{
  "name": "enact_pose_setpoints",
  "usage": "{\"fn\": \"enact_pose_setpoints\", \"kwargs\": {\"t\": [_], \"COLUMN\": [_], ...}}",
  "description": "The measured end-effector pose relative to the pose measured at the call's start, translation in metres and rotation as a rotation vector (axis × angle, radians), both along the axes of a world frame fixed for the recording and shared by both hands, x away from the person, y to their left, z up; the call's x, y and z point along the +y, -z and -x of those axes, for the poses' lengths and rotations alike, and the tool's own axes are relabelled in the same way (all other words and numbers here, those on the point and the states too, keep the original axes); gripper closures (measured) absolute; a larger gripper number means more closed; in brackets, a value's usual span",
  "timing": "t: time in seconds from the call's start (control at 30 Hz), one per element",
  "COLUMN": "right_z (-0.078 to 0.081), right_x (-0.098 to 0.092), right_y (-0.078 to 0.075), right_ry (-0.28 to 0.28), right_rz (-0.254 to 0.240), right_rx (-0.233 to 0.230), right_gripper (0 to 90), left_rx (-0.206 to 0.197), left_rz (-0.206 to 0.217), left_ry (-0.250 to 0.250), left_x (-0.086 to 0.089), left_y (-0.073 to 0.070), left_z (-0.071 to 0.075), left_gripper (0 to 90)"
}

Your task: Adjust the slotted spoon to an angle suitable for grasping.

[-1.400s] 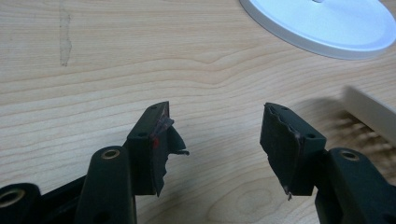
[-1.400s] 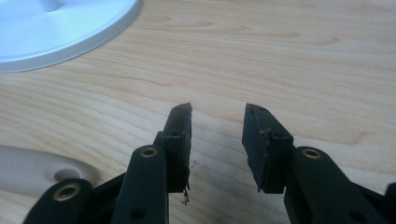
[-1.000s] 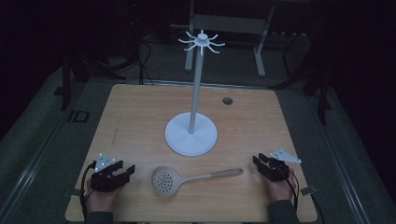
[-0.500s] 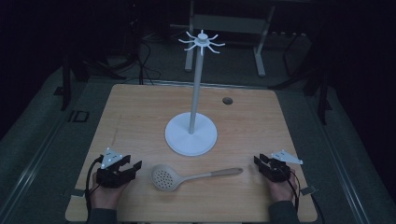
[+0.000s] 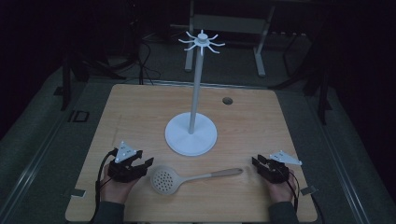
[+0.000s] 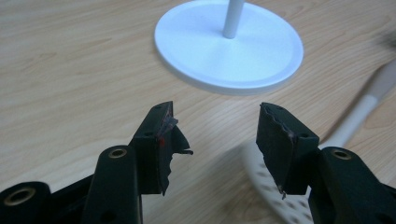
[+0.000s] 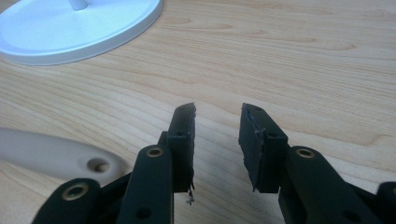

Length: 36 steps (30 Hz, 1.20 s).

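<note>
White and perforated, the skimmer spoon (image 5: 164, 180) lies untouched on the near table (image 5: 140, 116) between the empty, wide-open left gripper (image 5: 140, 165) and right gripper (image 5: 259, 164), so approach is underway and the left, just beside the bowl, must next straddle it.

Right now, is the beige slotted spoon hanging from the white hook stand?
No, the beige slotted spoon lies flat on the wooden table, in front of the white hook stand, whose hooks are bare.
</note>
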State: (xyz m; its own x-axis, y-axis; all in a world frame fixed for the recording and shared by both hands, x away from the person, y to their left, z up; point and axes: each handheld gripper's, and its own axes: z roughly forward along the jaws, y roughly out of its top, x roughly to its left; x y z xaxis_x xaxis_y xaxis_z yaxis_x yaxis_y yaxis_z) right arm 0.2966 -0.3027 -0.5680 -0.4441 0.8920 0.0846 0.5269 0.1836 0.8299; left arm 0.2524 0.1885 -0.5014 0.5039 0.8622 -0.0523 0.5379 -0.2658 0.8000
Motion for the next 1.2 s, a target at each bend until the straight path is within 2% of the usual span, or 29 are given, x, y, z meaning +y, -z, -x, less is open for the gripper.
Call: {"fn": "enact_pose_setpoints", "kwargs": {"t": [0.4,0.57,0.63,0.93,1.07,1.2], "right_z": [0.003,0.006,0.007,0.013,0.015,0.015], "right_x": [0.004,0.013,0.016,0.031,0.034,0.039], "right_y": [0.000,0.002,0.003,0.005,0.005,0.005], "right_ry": [-0.032,-0.075,-0.091,-0.166,-0.157,-0.171], "right_rz": [0.004,0.030,0.045,0.070,0.069,0.073], "right_rx": [0.015,0.052,0.064,0.101,0.109,0.103], "right_gripper": [67.1,85.9,89.2,90.0,90.0,90.0], "left_rx": [-0.005,-0.012,-0.016,-0.023,-0.024,-0.020], "left_rz": [-0.034,-0.040,-0.040,-0.038,-0.040,-0.044], "left_ry": [0.079,0.103,0.108,0.124,0.131,0.138], "left_x": [-0.024,-0.035,-0.037,-0.044,-0.046,-0.048], "left_y": [-0.013,-0.018,-0.020,-0.024,-0.025,-0.026], "left_z": [-0.012,-0.016,-0.017,-0.019,-0.020,-0.022], "left_gripper": [46.9,46.7,46.6,46.6,46.6,46.6]}}
